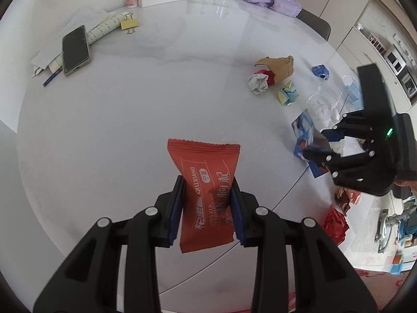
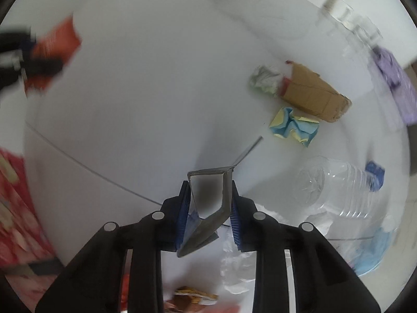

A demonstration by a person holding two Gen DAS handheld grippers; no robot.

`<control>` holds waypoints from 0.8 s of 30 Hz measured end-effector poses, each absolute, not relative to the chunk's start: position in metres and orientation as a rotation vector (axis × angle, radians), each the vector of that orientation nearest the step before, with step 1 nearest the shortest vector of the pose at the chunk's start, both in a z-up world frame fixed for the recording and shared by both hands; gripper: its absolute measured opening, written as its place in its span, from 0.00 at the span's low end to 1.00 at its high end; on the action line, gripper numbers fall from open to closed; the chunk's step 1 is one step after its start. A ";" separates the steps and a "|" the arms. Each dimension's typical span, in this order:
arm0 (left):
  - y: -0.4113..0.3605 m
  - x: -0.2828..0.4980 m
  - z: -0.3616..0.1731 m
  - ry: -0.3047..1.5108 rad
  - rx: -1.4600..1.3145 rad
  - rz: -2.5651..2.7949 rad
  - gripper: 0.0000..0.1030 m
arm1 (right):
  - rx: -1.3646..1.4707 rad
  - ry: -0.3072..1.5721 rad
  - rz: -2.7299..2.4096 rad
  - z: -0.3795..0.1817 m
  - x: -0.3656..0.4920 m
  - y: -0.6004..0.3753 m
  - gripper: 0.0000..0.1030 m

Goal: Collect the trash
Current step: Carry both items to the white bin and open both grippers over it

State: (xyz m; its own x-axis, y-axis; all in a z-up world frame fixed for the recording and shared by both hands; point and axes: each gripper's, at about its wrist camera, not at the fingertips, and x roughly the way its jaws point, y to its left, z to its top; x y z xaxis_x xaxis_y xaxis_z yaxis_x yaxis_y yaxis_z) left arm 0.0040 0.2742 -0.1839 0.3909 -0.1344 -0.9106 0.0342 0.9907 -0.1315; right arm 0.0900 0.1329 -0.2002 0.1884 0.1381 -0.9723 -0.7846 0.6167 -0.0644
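In the left wrist view, a red snack packet (image 1: pixel 206 195) was gripped by the left gripper (image 1: pixel 207 206), jaws narrowed onto it, long axis pointing away over the white table (image 1: pixel 156 99). A phone (image 1: pixel 75 49) was seen only here.

In the right wrist view, a flattened blue carton (image 2: pixel 208 208) was pinched upright by the right gripper (image 2: pixel 208 208); a clear bottle (image 2: pixel 336 187) lay close by.

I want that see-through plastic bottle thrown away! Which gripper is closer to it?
Right. The right gripper, holding a blue and silver wrapper, sits just beside the clear plastic bottle. The left gripper, holding a red snack packet, is farther off.
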 end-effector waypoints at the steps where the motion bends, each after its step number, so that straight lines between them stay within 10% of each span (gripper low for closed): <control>1: 0.271 0.004 -0.182 1.161 -0.090 -0.109 0.32 | -0.595 1.208 0.706 -0.193 0.092 0.128 0.28; 13: 0.094 0.005 -0.111 1.074 0.125 -0.581 0.32 | 0.136 1.020 0.236 -0.078 -0.005 -0.106 0.29; 24: -0.184 -0.048 -0.158 1.238 0.344 -1.068 0.32 | 0.318 1.030 -0.165 -0.097 -0.141 -0.303 0.31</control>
State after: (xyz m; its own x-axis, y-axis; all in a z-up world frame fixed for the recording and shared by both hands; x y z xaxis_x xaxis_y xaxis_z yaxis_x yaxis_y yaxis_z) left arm -0.0478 -0.1835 -0.1579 -0.0531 -0.4685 -0.8819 0.8040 0.5037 -0.3160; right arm -0.1414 -0.3032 -0.0975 0.5074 0.0139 -0.8616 0.2822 0.9421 0.1814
